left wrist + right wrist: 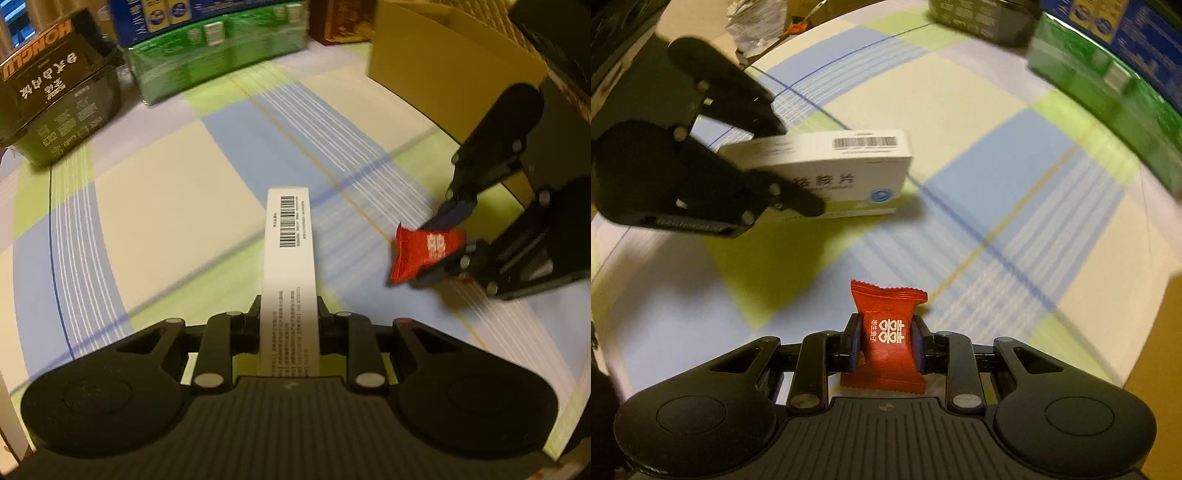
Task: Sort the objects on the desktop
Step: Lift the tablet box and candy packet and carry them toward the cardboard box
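My left gripper [288, 317] is shut on a white medicine box [290, 258] with a barcode, held edge-on above the checked tablecloth. In the right wrist view the same box [827, 166] hangs at the left, clamped by the left gripper [790, 173]. My right gripper [886, 345] is shut on a red candy packet [886, 332] with white characters, pinched at its middle. In the left wrist view that red candy [424, 251] sticks out of the right gripper [447, 236] at the right, just above the cloth.
A brown cardboard box [443, 62] stands at the back right of the left view. A black carton [55, 96], a green pack [221, 55] and a blue box [177, 14] line the far edge. Crumpled foil [753, 26] lies beyond the cloth [960, 155].
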The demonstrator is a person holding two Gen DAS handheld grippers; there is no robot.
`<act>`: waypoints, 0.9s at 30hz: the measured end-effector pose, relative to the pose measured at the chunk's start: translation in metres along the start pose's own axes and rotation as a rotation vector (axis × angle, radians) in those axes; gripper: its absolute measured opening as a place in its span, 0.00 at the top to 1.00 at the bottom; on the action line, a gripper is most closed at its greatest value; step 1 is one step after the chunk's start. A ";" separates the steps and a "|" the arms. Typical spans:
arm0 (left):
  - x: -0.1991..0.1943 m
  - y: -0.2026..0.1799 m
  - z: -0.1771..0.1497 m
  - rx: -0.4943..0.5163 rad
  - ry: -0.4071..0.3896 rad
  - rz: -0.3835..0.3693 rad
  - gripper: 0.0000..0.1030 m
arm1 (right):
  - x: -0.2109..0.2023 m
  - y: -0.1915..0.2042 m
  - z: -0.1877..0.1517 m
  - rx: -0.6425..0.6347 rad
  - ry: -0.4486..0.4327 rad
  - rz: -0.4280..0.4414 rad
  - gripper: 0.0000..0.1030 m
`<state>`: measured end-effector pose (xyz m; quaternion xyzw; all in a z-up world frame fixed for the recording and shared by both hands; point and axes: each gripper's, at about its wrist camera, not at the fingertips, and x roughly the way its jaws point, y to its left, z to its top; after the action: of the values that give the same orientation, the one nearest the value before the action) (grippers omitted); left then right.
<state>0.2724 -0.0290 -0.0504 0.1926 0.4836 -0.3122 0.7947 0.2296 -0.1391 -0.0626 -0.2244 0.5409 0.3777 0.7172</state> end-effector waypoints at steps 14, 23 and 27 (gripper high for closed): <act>0.006 -0.006 -0.006 -0.073 0.032 0.018 0.78 | -0.011 0.004 -0.018 0.016 -0.018 -0.017 0.77; 0.020 -0.020 0.005 -0.034 0.070 0.045 0.80 | -0.009 0.006 -0.021 0.034 -0.017 -0.022 0.77; 0.018 -0.028 0.003 -0.026 0.074 0.051 0.80 | -0.016 0.005 -0.024 0.051 -0.033 -0.036 0.77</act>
<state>0.2613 -0.0573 -0.0647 0.2060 0.5114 -0.2785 0.7864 0.2091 -0.1581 -0.0550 -0.2096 0.5342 0.3544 0.7383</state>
